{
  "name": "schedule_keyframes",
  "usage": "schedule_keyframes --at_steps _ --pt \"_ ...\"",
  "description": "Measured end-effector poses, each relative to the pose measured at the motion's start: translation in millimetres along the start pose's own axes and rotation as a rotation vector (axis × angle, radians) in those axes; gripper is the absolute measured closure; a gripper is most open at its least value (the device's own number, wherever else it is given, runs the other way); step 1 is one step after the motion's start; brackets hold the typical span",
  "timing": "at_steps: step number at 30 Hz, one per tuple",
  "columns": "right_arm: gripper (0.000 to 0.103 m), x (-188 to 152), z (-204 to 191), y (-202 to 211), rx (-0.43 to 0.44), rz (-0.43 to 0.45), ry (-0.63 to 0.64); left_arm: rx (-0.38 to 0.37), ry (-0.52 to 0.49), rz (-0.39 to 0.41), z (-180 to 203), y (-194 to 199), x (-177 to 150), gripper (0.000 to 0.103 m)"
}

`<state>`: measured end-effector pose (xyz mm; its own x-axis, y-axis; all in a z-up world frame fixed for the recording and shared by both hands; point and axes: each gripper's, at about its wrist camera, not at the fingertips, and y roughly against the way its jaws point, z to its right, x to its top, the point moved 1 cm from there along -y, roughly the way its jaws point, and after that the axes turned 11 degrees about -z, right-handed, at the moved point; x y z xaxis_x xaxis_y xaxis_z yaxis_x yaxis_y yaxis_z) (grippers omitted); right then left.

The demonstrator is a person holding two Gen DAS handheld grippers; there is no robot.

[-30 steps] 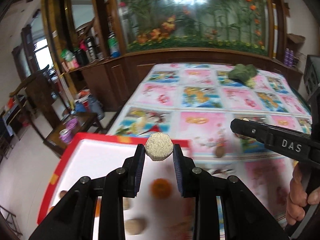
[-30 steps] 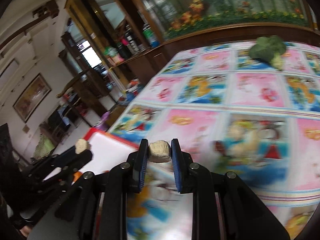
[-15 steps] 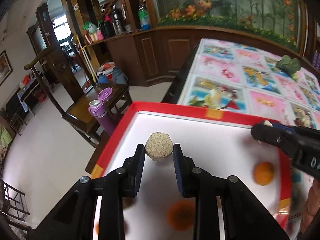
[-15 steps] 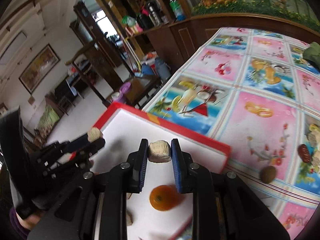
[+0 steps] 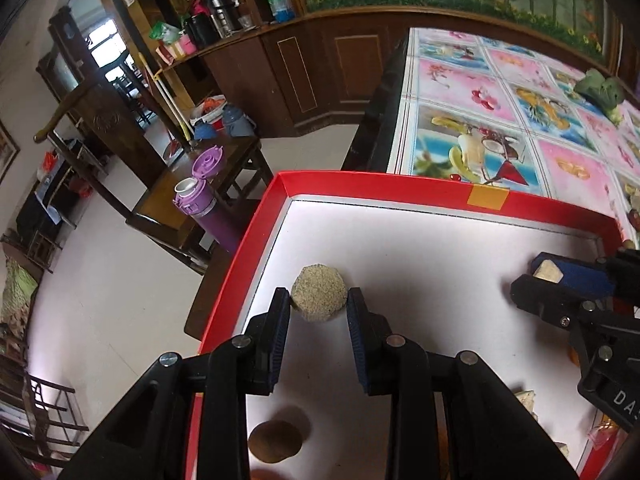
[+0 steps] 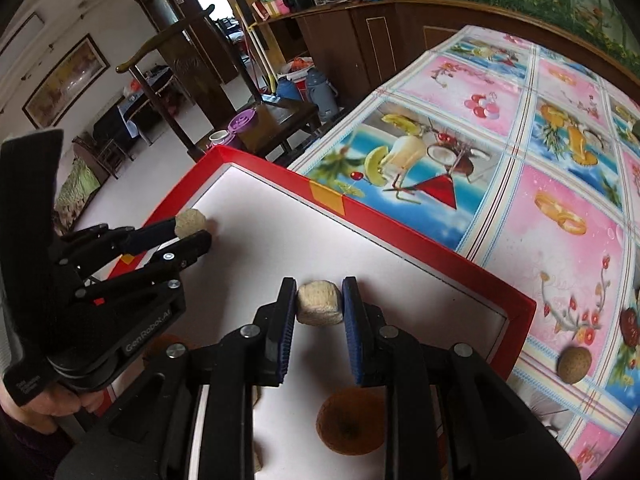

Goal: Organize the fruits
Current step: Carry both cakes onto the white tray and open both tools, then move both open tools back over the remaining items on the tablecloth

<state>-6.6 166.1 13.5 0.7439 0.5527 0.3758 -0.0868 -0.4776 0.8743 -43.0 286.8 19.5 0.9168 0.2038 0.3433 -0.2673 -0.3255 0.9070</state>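
While both of my tools hang over the red-rimmed tray (image 5: 256, 240), the left gripper (image 5: 319, 307) pinches a speckled round fruit (image 5: 319, 298) near the tray's left edge, and the right gripper (image 6: 319, 305) clamps a pale chunky fruit (image 6: 319, 309) near its far edge. I should lower each until it touches the white floor, then part the fingers slowly so nothing rolls.

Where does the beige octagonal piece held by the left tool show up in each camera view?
Left wrist view: the octagonal piece sits centre, between the left tool fingers, over the tray's white floor.
Right wrist view: the same piece is at mid-left, at the left tool's tip.
Shared landmark: the orange tape patch on the red tray rim.
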Motion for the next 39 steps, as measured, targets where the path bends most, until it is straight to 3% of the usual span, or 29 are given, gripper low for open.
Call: schedule_keyframes --at_steps 3,5,7,12,15,24,39 --pt "0.077 0 -1 0 -0.007 -0.011 0.007 0.018 -0.019 -0.017 2 -1 2 0.071" --pt "0.077 0 -1 1 -0.013 -0.017 0.01 0.044 0.006 -0.022 0 2 1 0.059" --pt "0.077 0 0 5 -0.006 -0.017 0.007 0.079 0.015 0.014 1 12 -2 0.057" --pt "0.069 -3 11 36 0.068 0.066 -0.01 0.133 0.026 0.134 9 56 -8 0.041" --pt "0.06 -7 23 63 0.08 0.146 -0.029 0.149 0.021 0.208 19 87 -10 0.039" --pt "0.059 -29 97 136 0.067 0.321 -0.169 0.191 -0.037 0.401 66 168 -7 0.033" --pt "0.059 -69 181 213 0.073 0.474 -0.322 0.215 -0.181 0.527 150 224 -5 0.031"
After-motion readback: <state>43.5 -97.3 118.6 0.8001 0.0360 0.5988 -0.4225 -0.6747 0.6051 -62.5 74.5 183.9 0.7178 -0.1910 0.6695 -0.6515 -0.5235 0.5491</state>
